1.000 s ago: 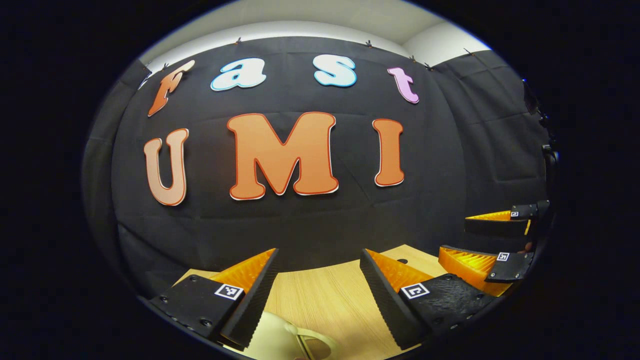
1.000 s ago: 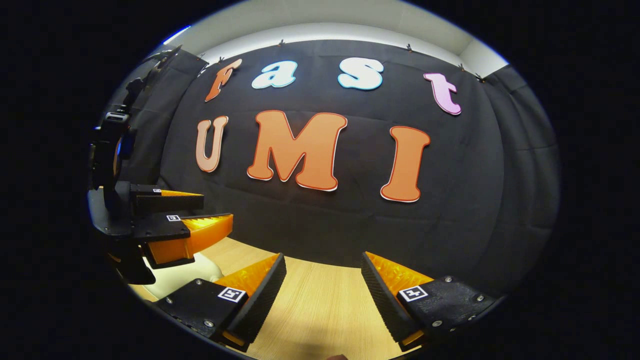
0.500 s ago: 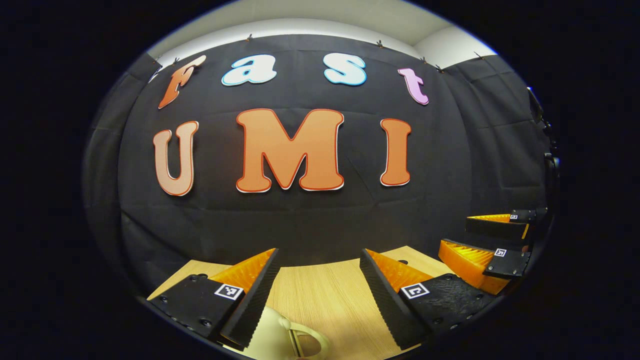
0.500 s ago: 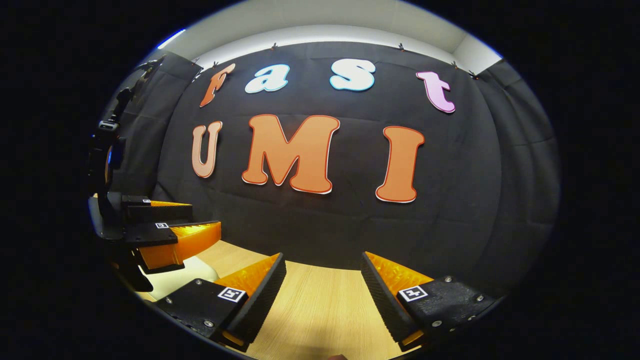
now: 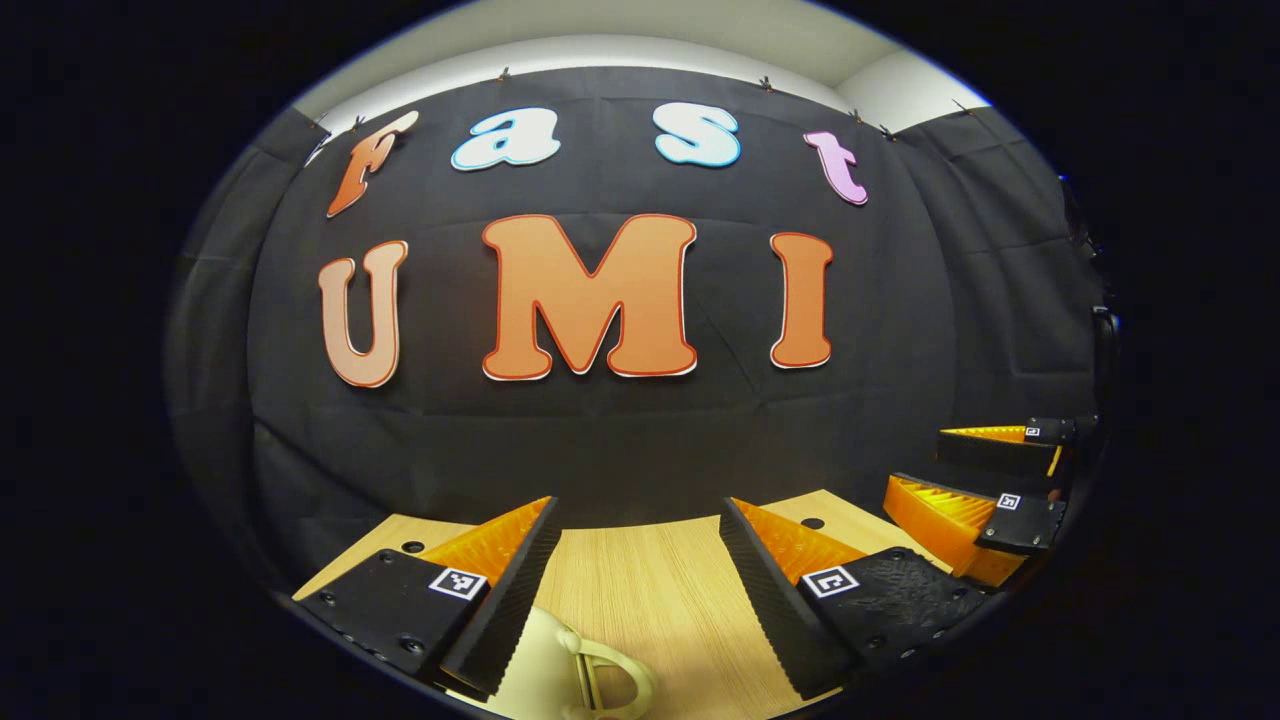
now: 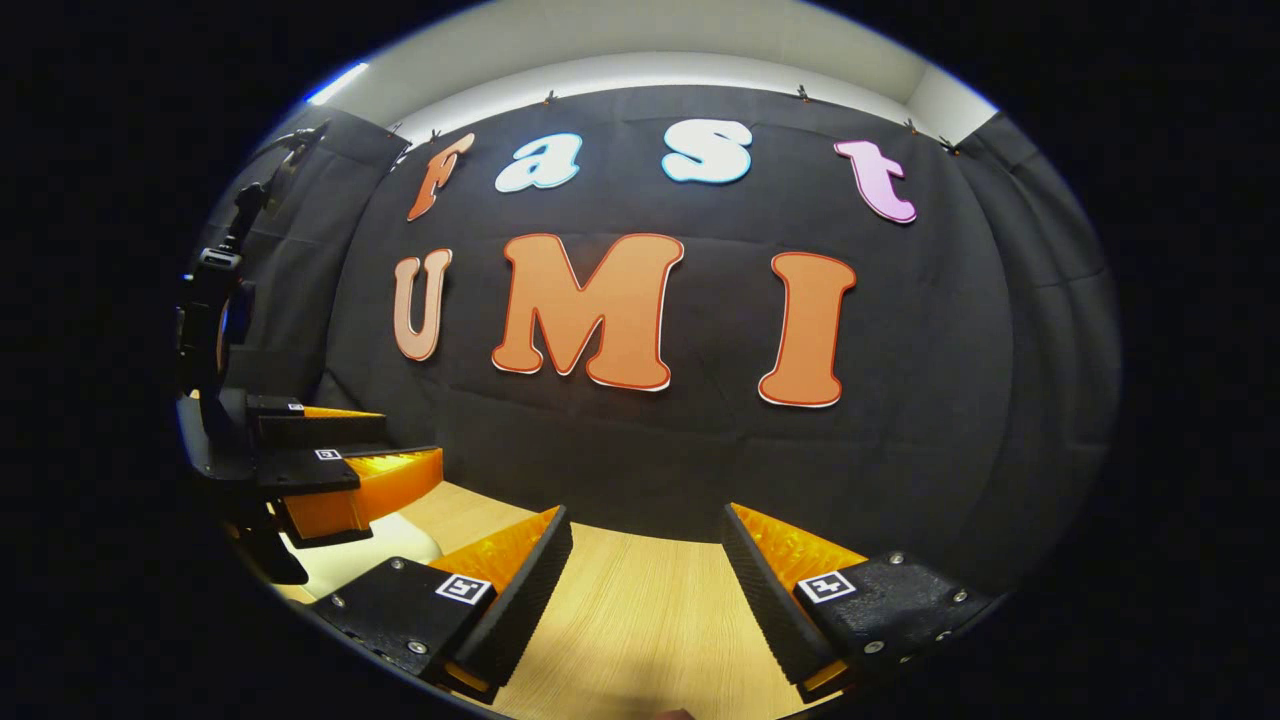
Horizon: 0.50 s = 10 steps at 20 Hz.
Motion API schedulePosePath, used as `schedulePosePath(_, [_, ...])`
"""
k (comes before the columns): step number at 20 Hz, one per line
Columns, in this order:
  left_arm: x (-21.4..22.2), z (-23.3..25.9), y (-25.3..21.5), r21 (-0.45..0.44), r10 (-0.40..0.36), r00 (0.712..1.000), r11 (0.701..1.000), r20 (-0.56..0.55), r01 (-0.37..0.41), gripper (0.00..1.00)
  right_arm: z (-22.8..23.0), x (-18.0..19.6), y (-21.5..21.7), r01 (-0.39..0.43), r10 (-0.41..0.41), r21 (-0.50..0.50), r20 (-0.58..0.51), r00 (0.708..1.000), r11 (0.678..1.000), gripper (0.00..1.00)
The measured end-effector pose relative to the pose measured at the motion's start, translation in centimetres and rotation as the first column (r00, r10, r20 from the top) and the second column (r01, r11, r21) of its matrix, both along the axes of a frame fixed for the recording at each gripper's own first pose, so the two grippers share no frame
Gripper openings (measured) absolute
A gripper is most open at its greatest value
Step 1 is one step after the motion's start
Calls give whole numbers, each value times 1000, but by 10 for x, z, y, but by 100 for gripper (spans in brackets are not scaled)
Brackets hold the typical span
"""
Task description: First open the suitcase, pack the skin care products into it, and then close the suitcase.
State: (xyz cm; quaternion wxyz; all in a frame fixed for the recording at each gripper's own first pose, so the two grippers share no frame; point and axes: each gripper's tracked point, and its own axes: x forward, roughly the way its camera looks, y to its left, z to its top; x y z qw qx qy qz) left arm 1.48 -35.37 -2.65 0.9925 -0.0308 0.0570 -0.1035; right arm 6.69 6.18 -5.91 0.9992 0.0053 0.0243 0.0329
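Note:
A cream suitcase [image 5: 545, 670] with a looped handle [image 5: 610, 678] lies on the wooden table [image 5: 650, 590], just below and in front of my left gripper [image 5: 638, 505]. That gripper is open, with nothing between its fingers. In the left gripper view my right gripper [image 5: 915, 460] hovers at the far right, also open. In the right gripper view my right gripper [image 6: 645, 512] is open over bare table [image 6: 630, 620]. My left gripper [image 6: 415, 437] hangs at the left, above the cream suitcase [image 6: 360, 560]. No skin care products are in sight.
The black cloth wall rises right behind the table's far edge. Small round holes [image 5: 812, 523] sit in the tabletop near that edge. A dark stand with equipment [image 6: 215, 310] is at the left in the right gripper view.
Both grippers have drifted only slightly. The left gripper view now takes in a little more tabletop and more of the suitcase handle. Both stay open.

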Motion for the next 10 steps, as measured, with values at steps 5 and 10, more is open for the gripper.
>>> schedulePosePath(5, [-4, -3, -5, -4, 14, 1000, 1000, -14, -14, 98, -1, -2, 3, -37, 37, -7, 0, 999, 999, 95])
schedulePosePath(10, [-5, -4, -9, -14, 29, 999, 999, -17, -29, 98, 0, -4, -5, -44, 44, -12, 9, 999, 999, 95])
